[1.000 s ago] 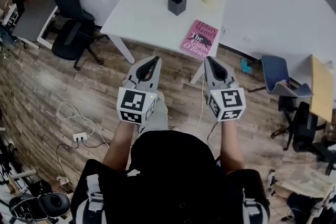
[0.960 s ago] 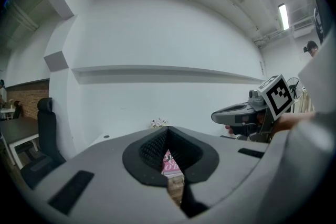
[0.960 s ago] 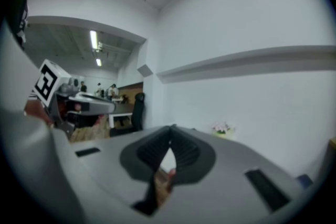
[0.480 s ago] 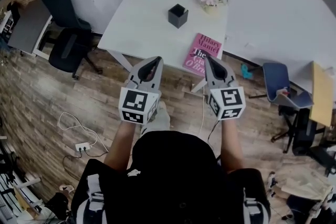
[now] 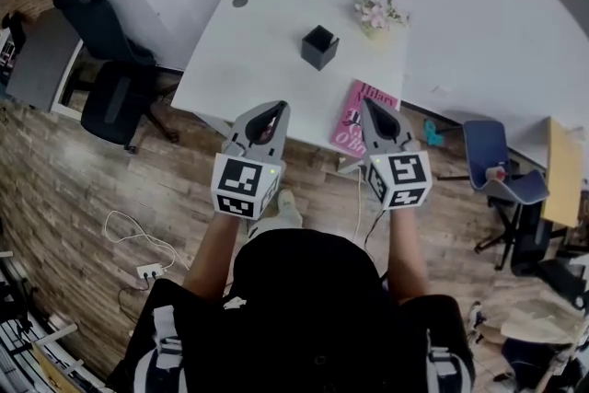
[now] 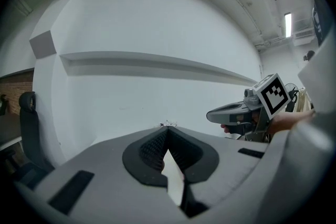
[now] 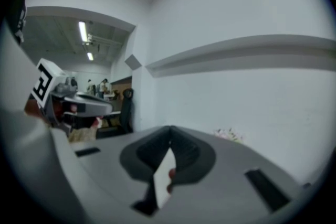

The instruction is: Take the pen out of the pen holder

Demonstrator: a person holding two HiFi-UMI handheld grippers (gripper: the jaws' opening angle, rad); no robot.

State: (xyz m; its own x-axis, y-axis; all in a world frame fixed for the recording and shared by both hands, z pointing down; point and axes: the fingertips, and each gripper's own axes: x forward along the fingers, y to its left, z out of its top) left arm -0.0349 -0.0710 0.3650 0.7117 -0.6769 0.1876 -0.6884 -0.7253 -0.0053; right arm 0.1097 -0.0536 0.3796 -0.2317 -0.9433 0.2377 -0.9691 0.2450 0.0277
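A black square pen holder [image 5: 319, 47] stands on the white table [image 5: 248, 60], toward its far right part; I cannot make out a pen in it from here. My left gripper [image 5: 271, 109] and right gripper [image 5: 372, 106] are held side by side before the person's body, over the table's near edge, well short of the holder. Both point forward, shut and empty. In the left gripper view the jaws [image 6: 168, 127] meet at the tips before a white wall, with the right gripper [image 6: 211, 115] at the side. The right gripper view shows its jaws [image 7: 169, 127] together.
A pink book [image 5: 361, 117] lies at the table's near right corner, partly behind the right gripper. A small pot of flowers [image 5: 378, 13] stands beyond the holder. A black office chair [image 5: 106, 97] is left of the table, a blue chair [image 5: 492, 156] right, cables [image 5: 138, 239] on the floor.
The table, holder and book have slid nearer in the head view as the person walks toward them. Both grippers keep the same pose, shut.
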